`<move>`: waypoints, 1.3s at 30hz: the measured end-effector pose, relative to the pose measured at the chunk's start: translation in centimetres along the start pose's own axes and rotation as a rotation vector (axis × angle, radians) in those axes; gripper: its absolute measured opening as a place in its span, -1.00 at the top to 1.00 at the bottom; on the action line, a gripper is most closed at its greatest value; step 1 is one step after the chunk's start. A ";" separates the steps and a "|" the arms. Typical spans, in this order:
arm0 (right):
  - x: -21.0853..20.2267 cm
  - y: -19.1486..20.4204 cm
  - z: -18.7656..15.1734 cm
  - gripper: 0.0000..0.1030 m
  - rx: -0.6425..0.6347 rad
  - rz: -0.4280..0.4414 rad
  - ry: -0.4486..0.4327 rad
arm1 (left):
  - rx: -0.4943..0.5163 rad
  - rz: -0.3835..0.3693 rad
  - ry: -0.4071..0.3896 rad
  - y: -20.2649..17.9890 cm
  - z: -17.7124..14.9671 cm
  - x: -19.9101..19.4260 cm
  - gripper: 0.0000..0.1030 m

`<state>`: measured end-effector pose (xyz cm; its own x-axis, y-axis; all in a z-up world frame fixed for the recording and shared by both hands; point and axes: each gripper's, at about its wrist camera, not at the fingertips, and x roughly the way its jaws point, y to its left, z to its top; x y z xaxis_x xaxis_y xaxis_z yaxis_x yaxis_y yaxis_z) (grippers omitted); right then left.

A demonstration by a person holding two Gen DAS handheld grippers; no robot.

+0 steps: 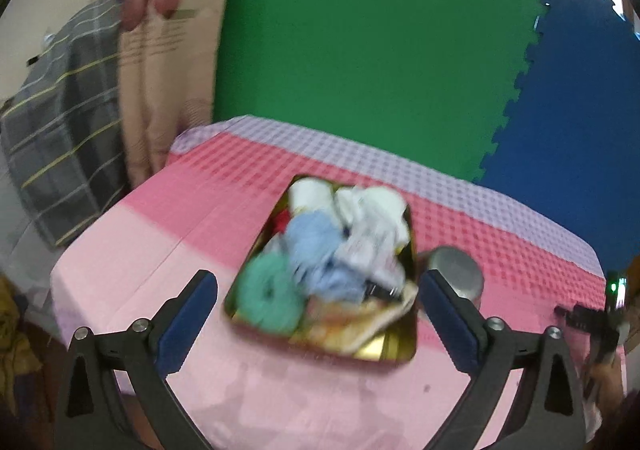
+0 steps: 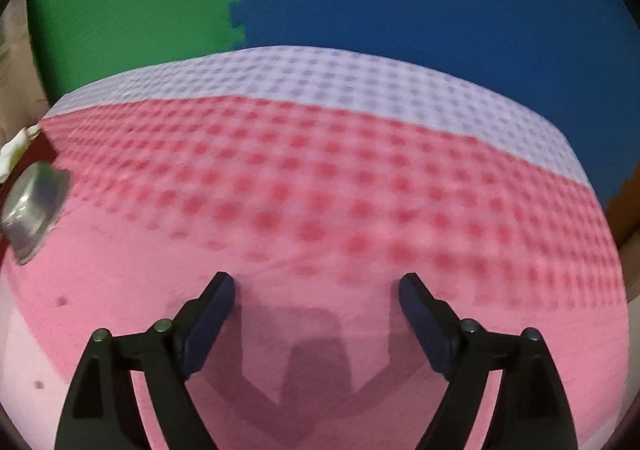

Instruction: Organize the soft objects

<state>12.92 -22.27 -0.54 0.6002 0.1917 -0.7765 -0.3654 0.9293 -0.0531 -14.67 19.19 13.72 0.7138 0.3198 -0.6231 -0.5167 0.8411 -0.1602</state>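
Note:
In the left wrist view a gold metal tray (image 1: 394, 350) sits on the pink checked tablecloth (image 1: 160, 242), blurred. It holds a heap of soft things: a teal scrunchie (image 1: 266, 300), a light blue cloth (image 1: 316, 246), white socks (image 1: 368, 221), a red scrap (image 1: 282, 221). My left gripper (image 1: 318, 298) hangs open just above the near end of the tray, nothing between its blue pads. In the right wrist view my right gripper (image 2: 316, 302) stands open over bare pink cloth (image 2: 320, 209), its shadow below it.
A small round metal tin (image 1: 456, 270) stands right of the tray, also seen as the tin (image 2: 34, 205) at the left edge. Green foam mat (image 1: 360, 49) and blue foam mat (image 1: 580, 109) cover the floor beyond. A plaid cloth (image 1: 64, 129) hangs at left.

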 end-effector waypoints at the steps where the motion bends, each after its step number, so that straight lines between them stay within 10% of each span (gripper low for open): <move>1: 0.5 -0.9 0.4 -0.75 -0.004 0.008 -0.006 | -0.010 0.011 0.004 0.4 -0.7 -0.7 -0.94; 3: 1.7 -2.3 1.5 -1.00 -0.007 0.073 0.016 | -0.038 0.028 0.011 1.2 -2.2 -1.7 -0.94; 15: 2.0 -1.8 1.8 -1.00 -0.062 0.080 0.016 | -0.082 0.125 -0.032 2.1 -5.7 -2.3 -0.94; 39: 2.0 -1.8 1.8 -1.00 -0.062 0.080 0.016 | -0.044 0.087 0.108 2.6 -6.3 1.0 -0.94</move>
<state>16.07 -23.00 -0.81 0.5559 0.2590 -0.7899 -0.4554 0.8898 -0.0288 -18.31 18.93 7.87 0.6117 0.3401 -0.7143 -0.5963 0.7915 -0.1338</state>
